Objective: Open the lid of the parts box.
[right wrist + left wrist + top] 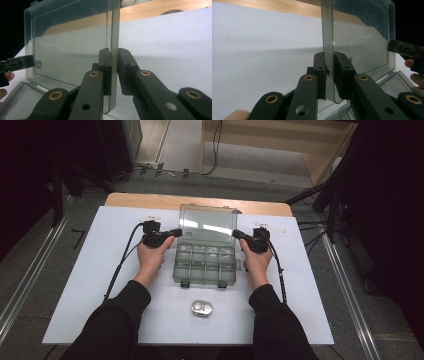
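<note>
Gripping lid [207, 224] upright | left gripper [176, 232] clamped | right gripper [236, 234] clamped

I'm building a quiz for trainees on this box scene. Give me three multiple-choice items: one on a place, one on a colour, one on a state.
1. Where is the small metal tin?
A. inside the box
B. on the white sheet, nearer the person than the box
C. on the floor

2. What colour is the table edge beyond the sheet?
A. wood brown
B. red
C. blue

3. How is the lid?
A. shut flat
B. taken off
C. raised, pinched at each side edge

Answers: 1 B, the tin lies between the person's forearms, before the box. 2 A, a wooden strip shows there. 3 C, the left hand-held gripper and the right hand-held gripper each clamp one lid edge.
</note>
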